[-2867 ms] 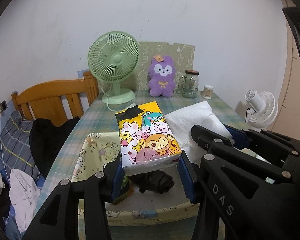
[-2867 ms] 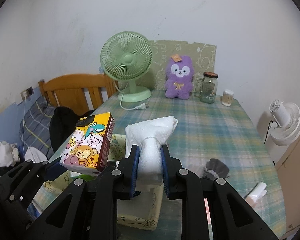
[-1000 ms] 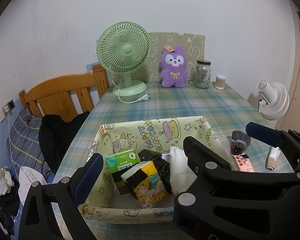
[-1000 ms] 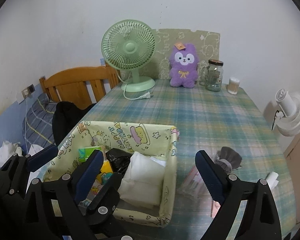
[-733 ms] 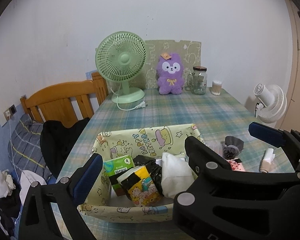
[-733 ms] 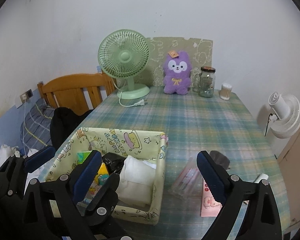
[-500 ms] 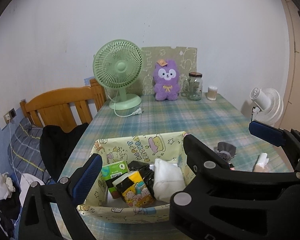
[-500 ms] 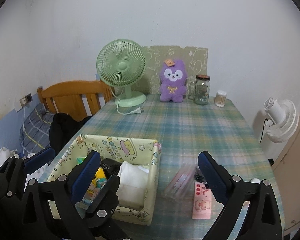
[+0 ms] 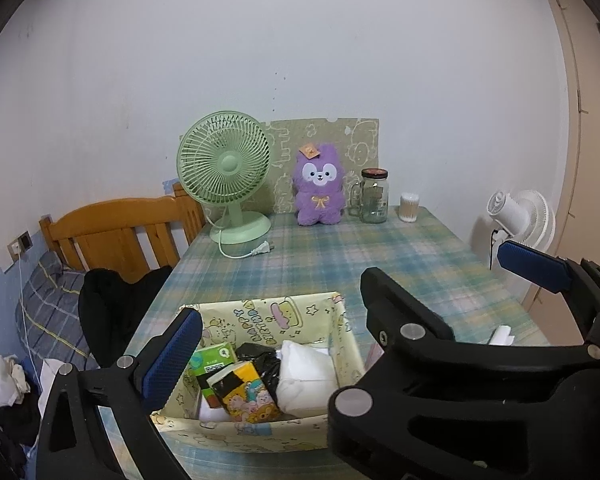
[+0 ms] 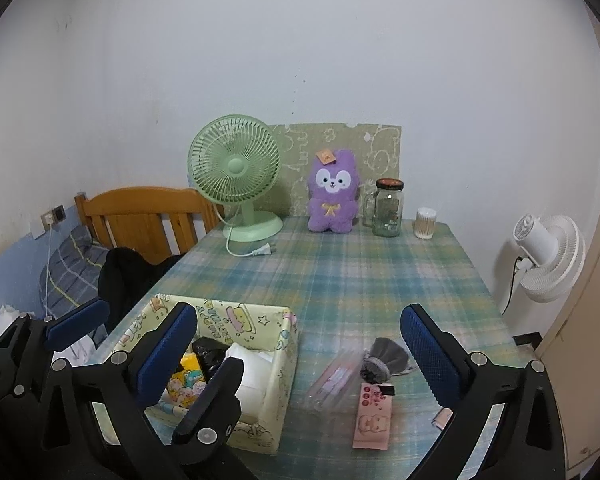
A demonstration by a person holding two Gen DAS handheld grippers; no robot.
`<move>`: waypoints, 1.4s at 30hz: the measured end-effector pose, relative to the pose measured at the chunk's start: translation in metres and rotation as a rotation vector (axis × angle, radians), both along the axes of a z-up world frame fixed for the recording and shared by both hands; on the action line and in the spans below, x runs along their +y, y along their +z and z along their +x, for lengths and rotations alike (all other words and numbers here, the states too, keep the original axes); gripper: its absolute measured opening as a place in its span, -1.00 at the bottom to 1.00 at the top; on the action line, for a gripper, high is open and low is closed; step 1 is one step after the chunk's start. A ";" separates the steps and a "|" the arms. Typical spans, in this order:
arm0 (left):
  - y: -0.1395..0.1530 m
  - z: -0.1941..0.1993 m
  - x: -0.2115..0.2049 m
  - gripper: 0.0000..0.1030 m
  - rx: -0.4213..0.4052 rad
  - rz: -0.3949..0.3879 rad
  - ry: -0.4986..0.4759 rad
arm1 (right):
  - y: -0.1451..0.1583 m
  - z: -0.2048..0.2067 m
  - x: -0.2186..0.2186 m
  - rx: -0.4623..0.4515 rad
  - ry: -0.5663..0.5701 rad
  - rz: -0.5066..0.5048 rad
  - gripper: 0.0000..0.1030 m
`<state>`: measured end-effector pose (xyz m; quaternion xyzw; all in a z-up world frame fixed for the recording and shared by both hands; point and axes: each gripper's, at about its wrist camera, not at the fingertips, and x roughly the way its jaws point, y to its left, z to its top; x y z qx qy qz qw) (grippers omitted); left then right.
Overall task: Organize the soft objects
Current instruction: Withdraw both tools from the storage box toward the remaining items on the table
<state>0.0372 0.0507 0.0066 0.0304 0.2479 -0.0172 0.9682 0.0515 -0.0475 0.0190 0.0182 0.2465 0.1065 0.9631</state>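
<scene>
Left wrist: left gripper [image 9: 348, 300] wide open, empty. Fabric bin [image 9: 260, 428] at 6 o'clock; cartoon tissue pack [image 9: 246, 394] inside, long axis toward 11 o'clock.

Right wrist: right gripper [image 10: 300, 354] jaws opening, nothing between. Bin [image 10: 286, 364] at 7 o'clock; white towel [image 10: 250, 376] inside.

1. Pale yellow cartoon-printed fabric storage bin [image 9: 236, 431].
2. Blue-green plaid tablecloth [image 10: 364, 276].
3. Mint-green plastic desk fan [image 10: 236, 168].
4. Fluffy purple plush toy [image 10: 334, 196], white-eyed, yellow bow.
</scene>
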 end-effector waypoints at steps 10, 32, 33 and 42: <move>0.008 -0.006 -0.027 1.00 -0.015 0.010 -0.008 | 0.005 -0.004 -0.028 0.007 -0.026 0.037 1.00; 0.011 -0.010 -0.081 1.00 -0.047 -0.026 -0.048 | 0.011 -0.011 -0.081 -0.027 -0.076 -0.001 1.00; 0.011 -0.009 -0.083 1.00 -0.046 -0.026 -0.051 | 0.010 -0.011 -0.084 -0.026 -0.078 -0.001 1.00; 0.002 -0.004 -0.105 0.99 -0.032 -0.032 -0.079 | -0.002 -0.008 -0.104 -0.019 -0.094 -0.006 1.00</move>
